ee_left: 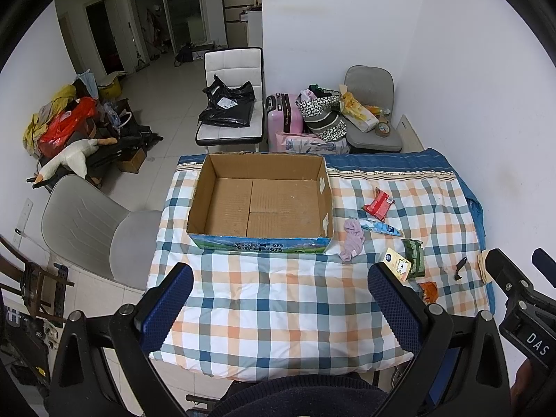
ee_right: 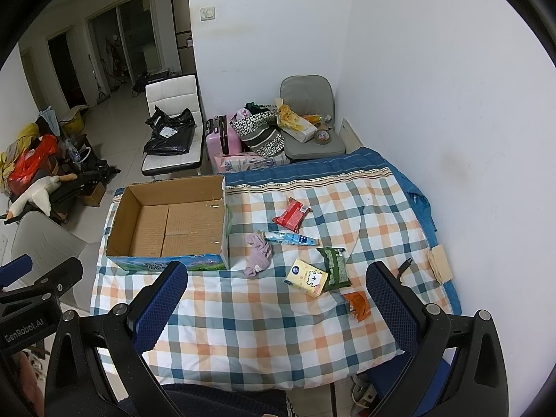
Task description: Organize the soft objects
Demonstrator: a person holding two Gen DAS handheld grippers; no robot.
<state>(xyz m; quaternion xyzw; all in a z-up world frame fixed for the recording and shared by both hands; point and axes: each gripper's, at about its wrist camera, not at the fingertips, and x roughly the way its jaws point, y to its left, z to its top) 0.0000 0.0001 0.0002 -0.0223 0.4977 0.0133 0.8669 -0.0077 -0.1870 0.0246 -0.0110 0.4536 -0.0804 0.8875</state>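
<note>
Left wrist view: the left gripper [ee_left: 279, 299] hangs over the plaid-covered table [ee_left: 278, 312], its blue fingers [ee_left: 166, 305] spread wide and holding nothing. One of them hides part of the yellow tissue pack [ee_left: 399, 264]. The right gripper [ee_right: 276, 295] is likewise spread and empty; only its dark body shows at the left view's right edge. An open cardboard box [ee_right: 166, 226] sits on the table's left half. Beside it lie a crumpled lilac cloth [ee_right: 258, 254], a red packet [ee_right: 291, 216], a blue-white pouch [ee_right: 290, 238], a green packet [ee_right: 334, 267] partly under the tissue pack, and an orange wrapper [ee_right: 358, 305], its print unreadable.
</note>
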